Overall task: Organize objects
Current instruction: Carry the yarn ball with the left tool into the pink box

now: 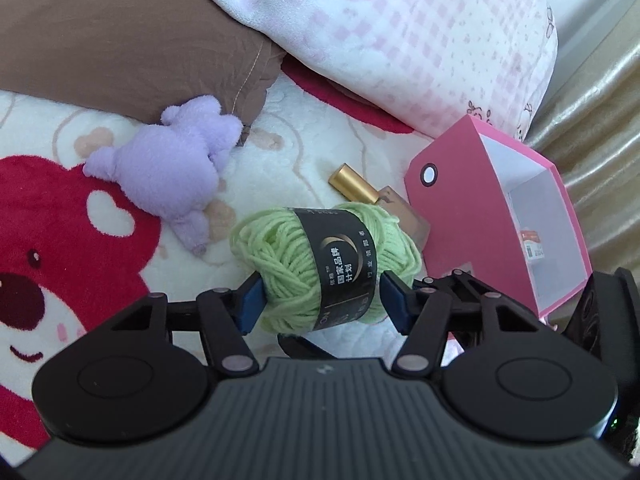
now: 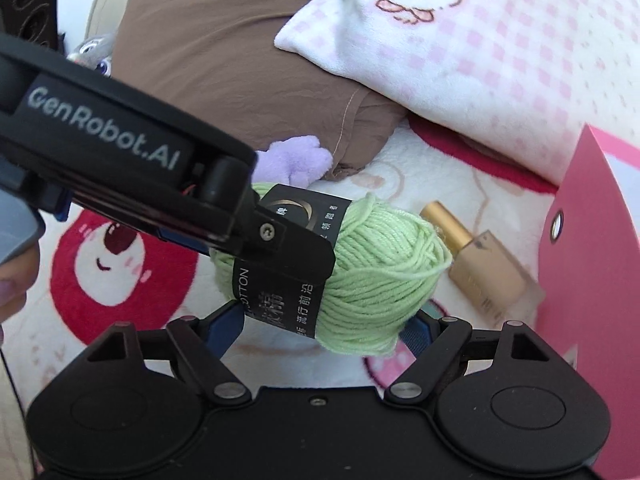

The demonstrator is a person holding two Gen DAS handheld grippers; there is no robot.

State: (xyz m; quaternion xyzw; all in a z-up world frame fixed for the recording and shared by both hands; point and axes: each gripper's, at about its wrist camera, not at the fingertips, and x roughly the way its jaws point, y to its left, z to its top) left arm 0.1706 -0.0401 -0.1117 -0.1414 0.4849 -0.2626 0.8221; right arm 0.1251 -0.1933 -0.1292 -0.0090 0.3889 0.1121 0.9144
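Observation:
A light green yarn ball [image 1: 320,264] with a black paper band hangs above the blanket, and my left gripper [image 1: 320,300] is shut on it, blue pads pressing both sides. In the right wrist view the yarn ball [image 2: 384,264] fills the middle, with the left gripper [image 2: 280,248] reaching in from the upper left. My right gripper [image 2: 322,328] stands wide open just under the yarn, and its pads do not visibly press it. A pink open box [image 1: 472,216] lies on its side at the right.
A purple plush toy [image 1: 168,164] and a gold-capped bottle [image 1: 356,184] lie on the red bear blanket [image 1: 48,240]. A brown pillow [image 1: 120,32] and a pink checked pillow [image 1: 400,32] sit behind. A small packet [image 1: 532,246] is inside the box. A person's fingers [image 2: 12,284] show at the left.

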